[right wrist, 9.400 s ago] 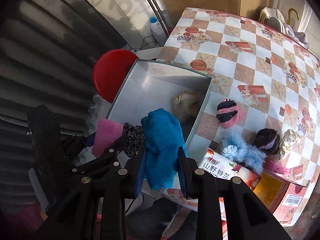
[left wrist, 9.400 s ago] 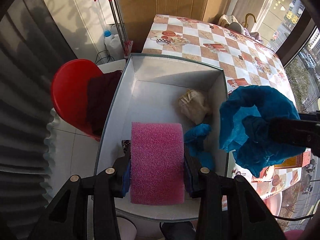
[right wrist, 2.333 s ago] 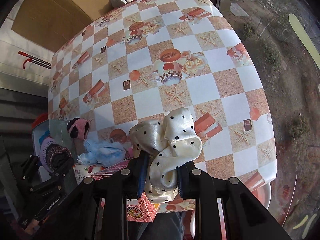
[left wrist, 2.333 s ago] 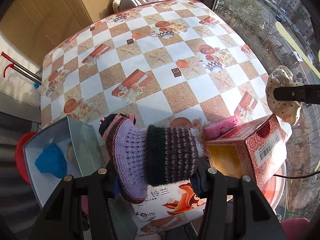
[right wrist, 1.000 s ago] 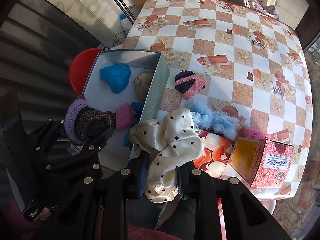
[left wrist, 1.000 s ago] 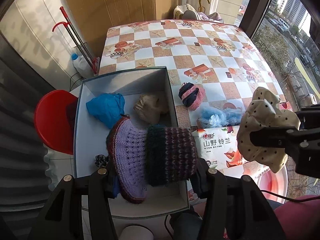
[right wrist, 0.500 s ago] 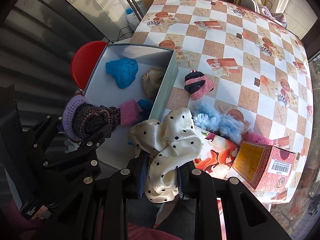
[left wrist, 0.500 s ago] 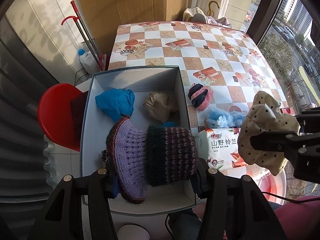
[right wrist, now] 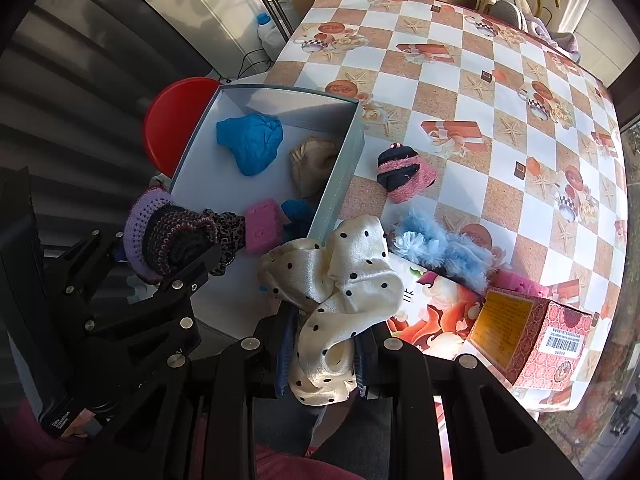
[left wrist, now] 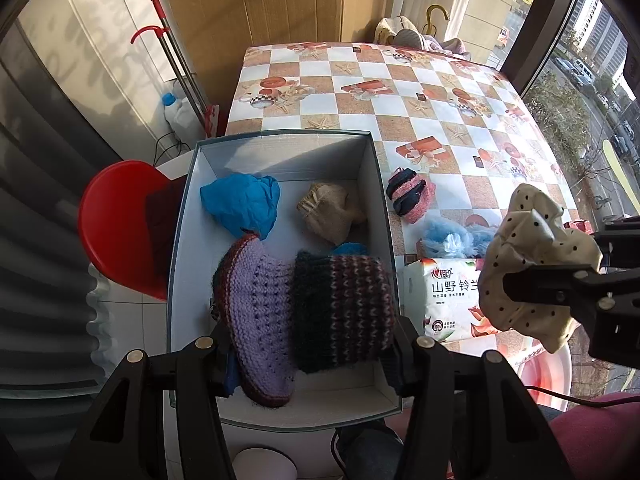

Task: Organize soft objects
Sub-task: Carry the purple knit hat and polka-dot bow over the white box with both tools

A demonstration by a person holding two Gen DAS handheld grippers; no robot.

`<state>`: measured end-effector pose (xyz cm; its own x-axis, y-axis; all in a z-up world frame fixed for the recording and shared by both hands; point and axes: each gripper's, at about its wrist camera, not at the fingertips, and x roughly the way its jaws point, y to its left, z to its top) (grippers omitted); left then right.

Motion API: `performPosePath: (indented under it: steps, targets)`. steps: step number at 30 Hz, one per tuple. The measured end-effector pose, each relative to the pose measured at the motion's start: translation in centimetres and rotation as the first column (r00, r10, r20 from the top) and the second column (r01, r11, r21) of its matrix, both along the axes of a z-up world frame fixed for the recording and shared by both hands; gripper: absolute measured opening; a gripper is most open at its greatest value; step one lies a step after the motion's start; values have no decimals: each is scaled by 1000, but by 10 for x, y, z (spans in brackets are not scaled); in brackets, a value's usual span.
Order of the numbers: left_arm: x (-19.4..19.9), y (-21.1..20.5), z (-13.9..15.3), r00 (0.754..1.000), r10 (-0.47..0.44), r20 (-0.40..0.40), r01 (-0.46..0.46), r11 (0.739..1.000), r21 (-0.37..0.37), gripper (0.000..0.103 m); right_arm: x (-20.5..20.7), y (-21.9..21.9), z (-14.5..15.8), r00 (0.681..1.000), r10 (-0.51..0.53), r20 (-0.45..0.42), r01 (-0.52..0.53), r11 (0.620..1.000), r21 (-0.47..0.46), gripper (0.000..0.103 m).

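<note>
- Fingers of your left gripper [left wrist: 310, 344] are closed snugly on the knitted purple hat [left wrist: 304, 308], pinching its sides, with little gap to spare.
- Your right gripper [right wrist: 324, 356] has its jaws drawn nearly together on the cream polka-dot scrunchie [right wrist: 336, 280], which bulges out above the pads.
- A couple of seconds ago both grippers were out over the checkered table [left wrist: 400, 92]; you have since swung them back, so the hat now hangs over the near end of the grey box [left wrist: 372, 184], and the scrunchie sits just beside its right wall, over the tissue pack [left wrist: 444, 300].
- That suggests both items are about ready to drop in.
- Already inside: a blue cloth [left wrist: 240, 204], a beige bundle [left wrist: 330, 216], a pink sponge [right wrist: 264, 228].
- Left on the table: the pink-and-black knit piece [left wrist: 410, 196] and the fluffy blue item [left wrist: 452, 238], just beside the box.
</note>
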<state>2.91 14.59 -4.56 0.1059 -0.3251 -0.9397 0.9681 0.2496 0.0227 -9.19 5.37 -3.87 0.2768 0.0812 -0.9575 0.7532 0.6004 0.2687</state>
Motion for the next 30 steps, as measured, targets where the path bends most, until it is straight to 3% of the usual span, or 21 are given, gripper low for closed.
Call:
performPosePath:
  steps: [30]
  targets:
    - [14,4,-6,1000,28,-10,-28,1000,4,58,15,-2,-5,999,40,-11,-39,999,3,26]
